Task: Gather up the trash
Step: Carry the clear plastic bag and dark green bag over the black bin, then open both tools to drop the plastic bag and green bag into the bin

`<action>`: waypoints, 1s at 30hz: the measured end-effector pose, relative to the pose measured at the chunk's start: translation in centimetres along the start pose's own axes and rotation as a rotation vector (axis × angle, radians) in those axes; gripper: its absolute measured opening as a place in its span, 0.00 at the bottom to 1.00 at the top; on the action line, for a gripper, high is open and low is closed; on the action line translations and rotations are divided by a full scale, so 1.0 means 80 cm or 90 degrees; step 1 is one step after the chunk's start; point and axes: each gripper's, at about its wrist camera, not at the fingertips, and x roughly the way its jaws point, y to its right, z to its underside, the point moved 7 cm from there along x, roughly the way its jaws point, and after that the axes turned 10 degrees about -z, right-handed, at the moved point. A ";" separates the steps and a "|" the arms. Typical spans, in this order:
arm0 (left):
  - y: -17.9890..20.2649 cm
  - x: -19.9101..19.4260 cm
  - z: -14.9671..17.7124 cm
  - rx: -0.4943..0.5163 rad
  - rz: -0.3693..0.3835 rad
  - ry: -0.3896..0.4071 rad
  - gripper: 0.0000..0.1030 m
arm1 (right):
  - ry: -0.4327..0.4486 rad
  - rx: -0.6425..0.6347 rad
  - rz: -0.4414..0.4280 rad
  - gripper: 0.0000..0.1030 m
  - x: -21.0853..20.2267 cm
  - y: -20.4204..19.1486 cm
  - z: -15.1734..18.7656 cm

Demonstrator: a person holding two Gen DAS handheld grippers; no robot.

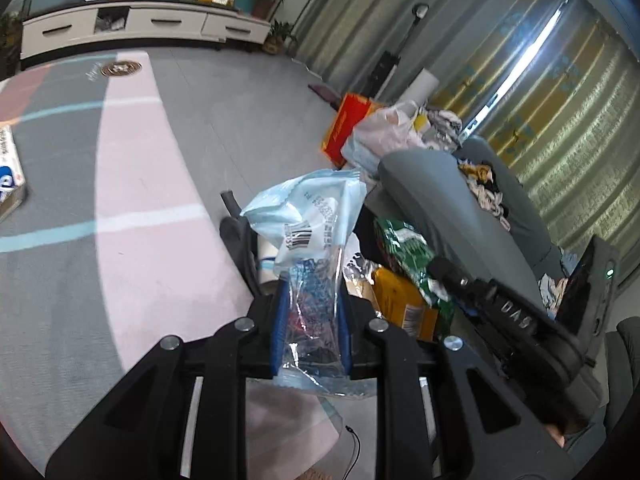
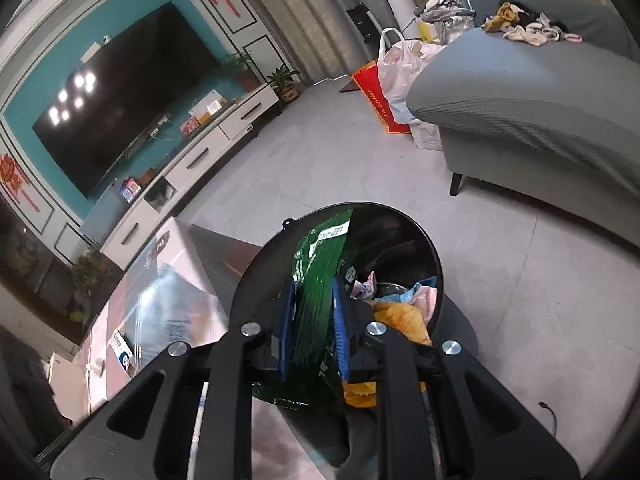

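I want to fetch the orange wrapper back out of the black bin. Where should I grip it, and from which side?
Judging by the right wrist view, take the orange wrapper by its crumpled upper fold, coming straight down through the black bin opening. It lies on top of the other trash near the rim, and the bin wall blocks any sideways approach.

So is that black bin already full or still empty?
Partly full: the black bin holds crumpled wrappers low inside, with bare inner wall above them.
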 end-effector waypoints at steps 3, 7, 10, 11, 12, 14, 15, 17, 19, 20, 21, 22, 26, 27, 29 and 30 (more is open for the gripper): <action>0.004 0.018 0.001 -0.003 0.001 -0.023 0.21 | -0.003 0.022 -0.023 0.17 0.007 0.004 0.000; 0.009 0.039 -0.002 0.000 0.000 -0.041 0.21 | -0.004 0.047 -0.023 0.17 0.020 0.012 -0.001; 0.012 0.052 -0.001 0.003 -0.005 -0.050 0.22 | -0.015 0.052 0.011 0.17 0.028 0.021 0.004; 0.016 0.055 -0.001 0.007 -0.006 -0.052 0.23 | -0.019 0.056 0.021 0.17 0.031 0.026 0.005; 0.018 0.059 -0.001 0.013 -0.010 -0.053 0.24 | -0.024 0.062 0.018 0.17 0.033 0.028 0.007; 0.018 0.062 -0.001 0.020 -0.017 -0.054 0.26 | -0.024 0.066 0.009 0.17 0.035 0.028 0.006; 0.019 0.065 -0.001 0.019 -0.018 -0.055 0.27 | -0.021 0.064 0.012 0.17 0.034 0.027 0.005; 0.021 0.068 -0.001 0.020 -0.019 -0.056 0.28 | -0.013 0.056 0.024 0.17 0.032 0.026 0.003; 0.023 0.071 -0.002 0.024 -0.025 -0.055 0.33 | -0.009 0.056 0.022 0.19 0.029 0.025 0.003; 0.025 0.072 -0.003 0.027 -0.027 -0.056 0.37 | -0.006 0.057 0.018 0.19 0.027 0.025 0.002; 0.026 0.071 -0.003 0.029 -0.026 -0.056 0.41 | -0.001 0.058 0.016 0.19 0.024 0.024 0.003; 0.027 0.071 -0.004 0.030 -0.025 -0.053 0.43 | 0.001 0.057 0.016 0.20 0.023 0.025 0.002; 0.029 0.061 -0.008 0.040 -0.029 -0.035 0.63 | 0.020 0.054 0.011 0.31 0.012 0.023 -0.002; 0.030 0.057 -0.009 0.045 -0.030 -0.031 0.68 | 0.025 0.055 0.007 0.34 0.010 0.022 -0.002; 0.032 0.049 -0.010 0.048 -0.030 -0.020 0.73 | 0.039 0.056 -0.005 0.41 0.003 0.020 -0.006; 0.032 0.042 -0.013 0.050 -0.031 -0.011 0.77 | 0.044 0.057 -0.007 0.42 0.000 0.019 -0.007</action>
